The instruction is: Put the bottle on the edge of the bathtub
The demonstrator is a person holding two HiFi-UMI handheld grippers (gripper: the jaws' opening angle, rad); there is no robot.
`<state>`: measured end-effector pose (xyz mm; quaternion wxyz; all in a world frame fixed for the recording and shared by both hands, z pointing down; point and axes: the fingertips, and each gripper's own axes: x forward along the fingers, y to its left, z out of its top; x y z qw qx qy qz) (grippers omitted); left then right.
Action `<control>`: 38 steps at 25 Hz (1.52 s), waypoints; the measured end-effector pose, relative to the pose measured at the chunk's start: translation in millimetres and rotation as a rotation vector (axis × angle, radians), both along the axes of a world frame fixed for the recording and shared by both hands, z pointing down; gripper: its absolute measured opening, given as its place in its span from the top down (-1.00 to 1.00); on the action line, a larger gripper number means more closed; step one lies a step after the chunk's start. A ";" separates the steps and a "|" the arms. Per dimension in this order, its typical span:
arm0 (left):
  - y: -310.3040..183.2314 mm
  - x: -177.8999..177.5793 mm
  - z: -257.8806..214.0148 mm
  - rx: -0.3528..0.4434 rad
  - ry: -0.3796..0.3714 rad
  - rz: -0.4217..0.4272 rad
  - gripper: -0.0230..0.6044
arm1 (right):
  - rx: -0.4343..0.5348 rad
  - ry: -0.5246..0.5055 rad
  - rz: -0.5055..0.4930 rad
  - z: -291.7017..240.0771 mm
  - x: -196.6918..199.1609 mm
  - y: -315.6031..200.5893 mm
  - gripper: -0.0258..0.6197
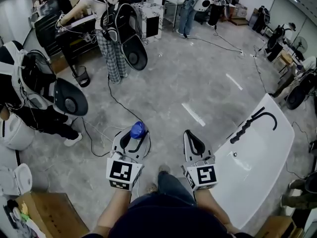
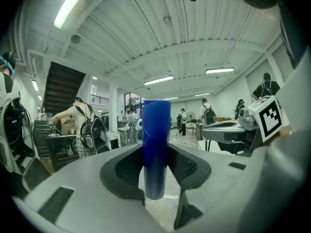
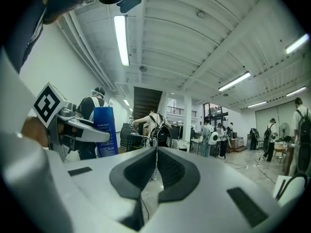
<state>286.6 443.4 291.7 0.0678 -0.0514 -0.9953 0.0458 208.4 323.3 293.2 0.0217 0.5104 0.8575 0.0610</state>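
Off to the right lies tub, edge beside right gripper, jaws together, empty; left gripper clamps bottle upright, so carry goes rightward, imo

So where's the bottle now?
The bottle is clamped in the left gripper, lower left of the head view; the bathtub lies to its right.

You held the blue bottle upright between the jaws of your left gripper, and the 2 jaws pressed on its sides. It was a tall, smooth cylinder, deep blue and paler toward the lower end. It hung above the floor, well apart from the white bathtub. The bathtub stood at your right, with a black tap at its far rim.
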 end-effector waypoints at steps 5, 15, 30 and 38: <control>5.5 -35.4 7.9 0.002 0.015 0.058 0.39 | 0.001 0.019 0.048 9.3 -32.0 6.8 0.83; 18.3 -172.8 8.3 -0.012 0.035 0.180 0.39 | -0.032 0.029 0.148 5.3 -158.4 22.1 0.83; -44.0 -398.1 8.9 -0.010 -0.003 0.518 0.39 | -0.030 0.005 0.474 4.5 -342.6 -53.8 0.83; -159.0 -451.1 4.6 -0.009 0.018 0.798 0.39 | -0.047 0.064 0.779 13.0 -356.1 -180.8 0.83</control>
